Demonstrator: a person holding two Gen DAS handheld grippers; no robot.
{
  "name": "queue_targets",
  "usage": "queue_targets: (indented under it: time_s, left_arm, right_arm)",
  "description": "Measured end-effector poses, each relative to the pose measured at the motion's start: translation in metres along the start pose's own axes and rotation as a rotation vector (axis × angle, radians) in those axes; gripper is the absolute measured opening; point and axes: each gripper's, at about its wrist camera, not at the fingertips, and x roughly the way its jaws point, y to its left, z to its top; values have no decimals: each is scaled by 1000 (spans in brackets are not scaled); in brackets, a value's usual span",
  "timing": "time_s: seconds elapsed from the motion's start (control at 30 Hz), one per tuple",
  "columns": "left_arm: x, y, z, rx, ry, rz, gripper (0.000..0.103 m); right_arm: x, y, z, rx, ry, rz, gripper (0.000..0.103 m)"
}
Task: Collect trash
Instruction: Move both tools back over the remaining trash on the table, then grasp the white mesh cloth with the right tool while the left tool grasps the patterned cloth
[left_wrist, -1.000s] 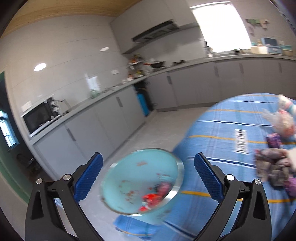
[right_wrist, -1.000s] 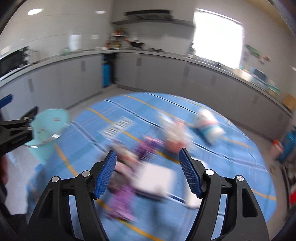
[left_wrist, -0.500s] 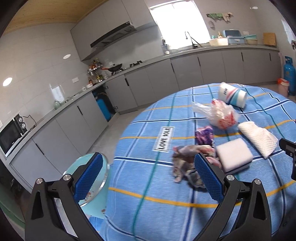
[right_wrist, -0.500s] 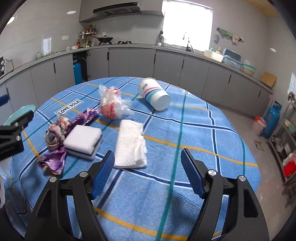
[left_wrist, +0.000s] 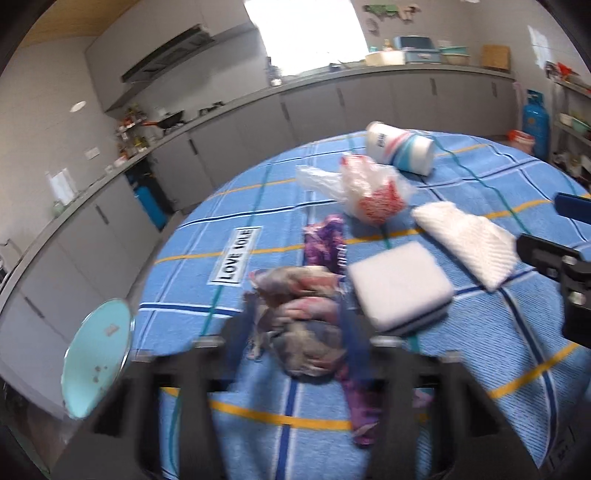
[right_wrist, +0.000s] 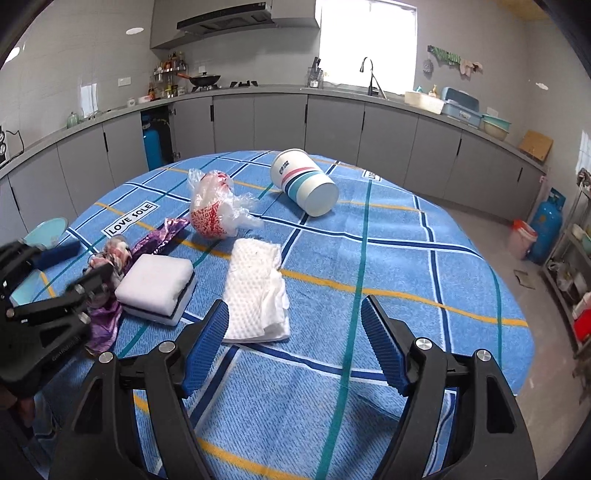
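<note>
A round table covered by a blue plaid cloth (right_wrist: 406, 258) carries the scattered trash. The left gripper (left_wrist: 295, 332) comes in over the near left part of the table, its outline smeared by motion; its jaws have just been closing, and the crumpled wrapper wad (left_wrist: 306, 317) of pink, grey and purple sits right between the two fingers. The blur makes it impossible to tell whether the pads already press on the wad. In the right wrist view the same gripper (right_wrist: 88, 266) appears at the left edge, its tips at the wad (right_wrist: 110, 254). A purple foil strip (left_wrist: 328, 240) trails from the wad toward the far side, and a white sponge block (right_wrist: 155, 284) lies just beside the wad on its right. The right gripper (right_wrist: 295, 347) hangs with its jaws spread wide and nothing between them; the folded white paper towel (right_wrist: 258, 291) lies just ahead of its left finger, touching nothing of the claw. Farther back lie a clear plastic bag with red print (right_wrist: 214, 214) and a paper cup (right_wrist: 306, 184) tipped on its side. A pale blue bowl (left_wrist: 96, 365) sits beyond the table's left edge.
</note>
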Motion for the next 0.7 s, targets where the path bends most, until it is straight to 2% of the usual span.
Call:
queue_targets:
  time_s: [0.07,0.1,0.47,0.53,0.7]
  left_arm:
    - [-1,1,0,0,-3,-18,13]
    - [-1,2,0,2,-3,-19,5]
    - [-24,37,2,-59,-63,9,3]
    - [-24,42,1,-71,-64,12,3]
    - [-26,52,-1,-91,-61,28,3]
  right_arm:
    - [3,2,1,1,6,2,74]
    - [6,3,3,3,10,3,74]
    - [30,9,6,20,77,9,70]
    - [37,11,5,17,110,18,61]
    - [43,13,3,-4,153,63,25]
